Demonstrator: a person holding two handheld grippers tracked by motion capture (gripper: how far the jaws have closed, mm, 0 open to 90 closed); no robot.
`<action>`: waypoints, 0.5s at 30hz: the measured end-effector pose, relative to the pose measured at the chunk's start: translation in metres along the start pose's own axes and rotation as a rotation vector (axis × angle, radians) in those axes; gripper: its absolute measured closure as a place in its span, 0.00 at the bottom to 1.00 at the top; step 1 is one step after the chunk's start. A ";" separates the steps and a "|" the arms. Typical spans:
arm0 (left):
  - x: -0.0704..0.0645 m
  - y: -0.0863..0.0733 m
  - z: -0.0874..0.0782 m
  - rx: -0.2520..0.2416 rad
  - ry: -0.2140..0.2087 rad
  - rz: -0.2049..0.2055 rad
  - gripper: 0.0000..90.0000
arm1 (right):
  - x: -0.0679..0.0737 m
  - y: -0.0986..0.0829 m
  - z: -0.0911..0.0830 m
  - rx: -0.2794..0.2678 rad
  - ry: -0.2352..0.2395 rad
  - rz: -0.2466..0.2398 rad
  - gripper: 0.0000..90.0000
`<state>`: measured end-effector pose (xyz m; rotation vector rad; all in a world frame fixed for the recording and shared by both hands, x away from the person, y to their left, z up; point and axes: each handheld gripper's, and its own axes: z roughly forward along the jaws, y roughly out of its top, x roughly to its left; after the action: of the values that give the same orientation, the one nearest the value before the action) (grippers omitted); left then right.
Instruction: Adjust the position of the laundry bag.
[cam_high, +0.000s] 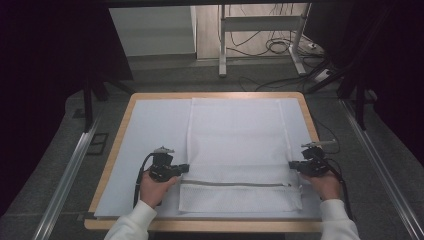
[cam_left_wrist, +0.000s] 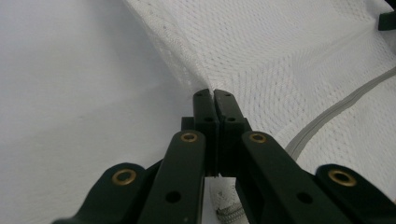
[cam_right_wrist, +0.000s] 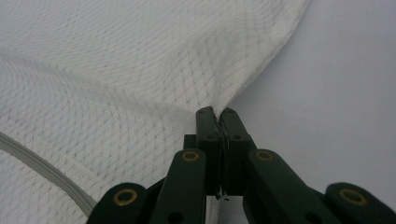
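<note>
Covering most of the table (cam_high: 125, 107) is a pale sheet (cam_high: 150, 130), and on it, right of centre, lies a white mesh bag (cam_high: 235, 135) spread flat from the far edge to the near edge. A grey zip (cam_high: 235, 184) runs left to right across the bag's near part. The left hand (cam_high: 154, 190) holds the left gripper (cam_high: 186, 167) at the bag's left edge, just beyond the zip; its jaws are pressed together on the mesh hem, which puckers up toward the tips in the left gripper view (cam_left_wrist: 214, 95). The right hand (cam_high: 327, 186) holds the right gripper (cam_high: 292, 165) at the bag's right edge, opposite; its jaws are likewise clamped on the hem, pulled to a peak in the right gripper view (cam_right_wrist: 217, 113)
</note>
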<state>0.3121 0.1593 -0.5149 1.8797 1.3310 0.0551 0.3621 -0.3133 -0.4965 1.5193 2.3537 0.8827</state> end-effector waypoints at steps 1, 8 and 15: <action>0.002 -0.001 -0.002 0.001 -0.003 -0.002 1.00 | 0.003 0.000 0.001 -0.002 0.002 -0.007 0.96; 0.007 -0.004 -0.005 0.004 -0.002 -0.002 1.00 | 0.009 0.002 0.004 -0.001 0.000 -0.030 0.96; 0.010 -0.005 -0.010 -0.001 0.006 -0.007 1.00 | 0.014 0.002 0.005 -0.004 0.011 -0.038 0.96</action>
<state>0.3080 0.1736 -0.5157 1.8755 1.3410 0.0584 0.3599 -0.2987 -0.4970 1.4671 2.3783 0.8888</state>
